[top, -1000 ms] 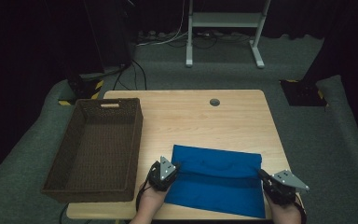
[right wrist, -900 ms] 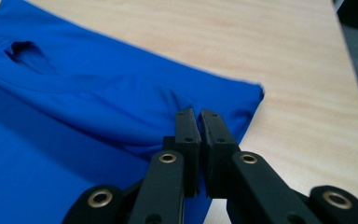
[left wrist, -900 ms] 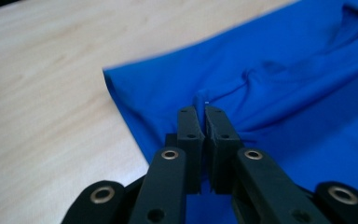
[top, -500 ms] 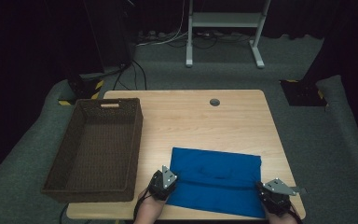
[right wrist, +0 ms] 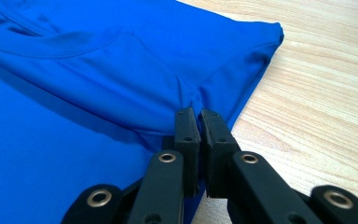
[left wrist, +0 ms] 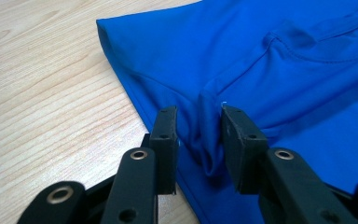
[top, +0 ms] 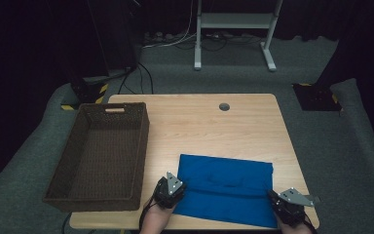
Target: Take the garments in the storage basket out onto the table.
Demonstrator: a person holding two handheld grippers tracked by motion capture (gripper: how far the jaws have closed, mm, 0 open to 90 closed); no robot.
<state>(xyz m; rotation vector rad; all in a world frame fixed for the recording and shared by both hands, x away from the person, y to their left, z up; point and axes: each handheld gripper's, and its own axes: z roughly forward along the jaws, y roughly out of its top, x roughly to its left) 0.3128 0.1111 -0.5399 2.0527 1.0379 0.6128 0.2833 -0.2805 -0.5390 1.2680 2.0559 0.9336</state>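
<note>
A folded blue garment (top: 224,187) lies flat on the wooden table (top: 199,126) near its front edge. My left gripper (top: 177,194) is at the garment's near left corner. Its jaws have just been opening, and in the left gripper view (left wrist: 198,116) a raised fold of the blue garment (left wrist: 270,60) stands loose between the parted pads. My right gripper (top: 276,202) is at the near right corner. In the right gripper view (right wrist: 196,114) its jaws are shut on a pinch of the blue garment's (right wrist: 98,70) edge.
A dark woven basket (top: 141,146) stands empty on the table's left side, its near right corner close to my left hand. A round cable hole (top: 224,107) sits near the table's far edge. Bare wood lies beyond the garment.
Both hands have drawn back toward the table's near edge, the right one more. The garment's outline has hardly shifted.
</note>
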